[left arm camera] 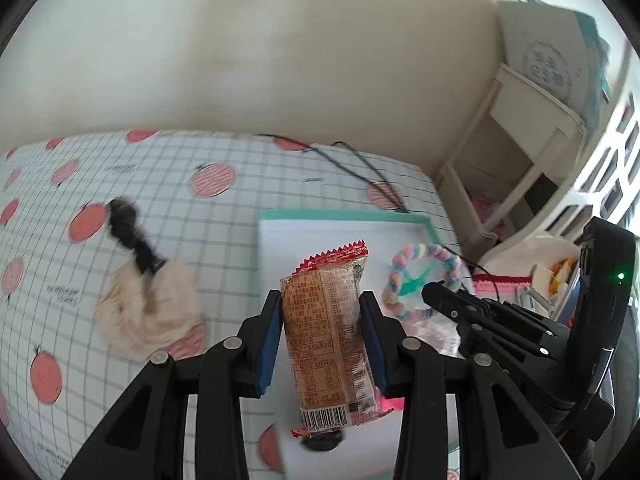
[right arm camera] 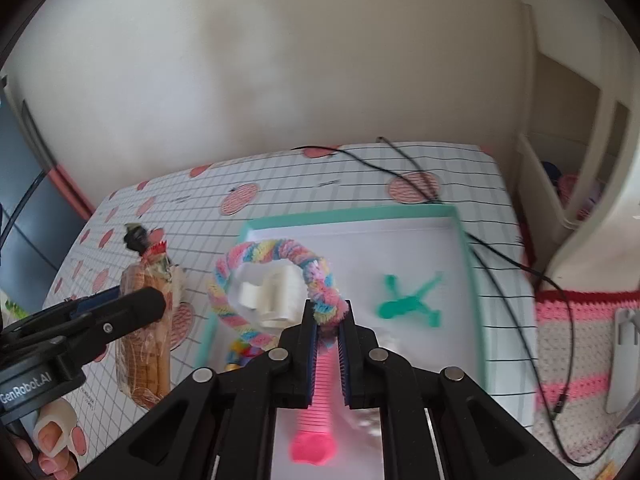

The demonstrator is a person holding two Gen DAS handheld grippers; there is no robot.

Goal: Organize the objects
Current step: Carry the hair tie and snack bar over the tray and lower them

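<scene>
My left gripper (left arm camera: 322, 316) is shut on a brown snack packet (left arm camera: 328, 328) with red serrated ends, held upright above the near-left edge of a white tray with a teal rim (left arm camera: 344, 214). My right gripper (right arm camera: 328, 316) is shut on a pastel braided ring (right arm camera: 272, 252), lifted over the tray (right arm camera: 352, 214). A white clip (right arm camera: 272, 296), a green figure (right arm camera: 408, 300) and a pink comb-like piece (right arm camera: 316, 420) lie in the tray. The right wrist view shows the left gripper (right arm camera: 120, 302) and packet (right arm camera: 140, 360) left of the tray.
A cream fluffy piece (left arm camera: 148, 312) and a black hair tie (left arm camera: 124, 220) lie on the checked tablecloth left of the tray. Black cables (right arm camera: 500, 248) cross the tray's far right corner. A white shelf (left arm camera: 516, 160) and a pink crochet mat (right arm camera: 576, 344) are at the right.
</scene>
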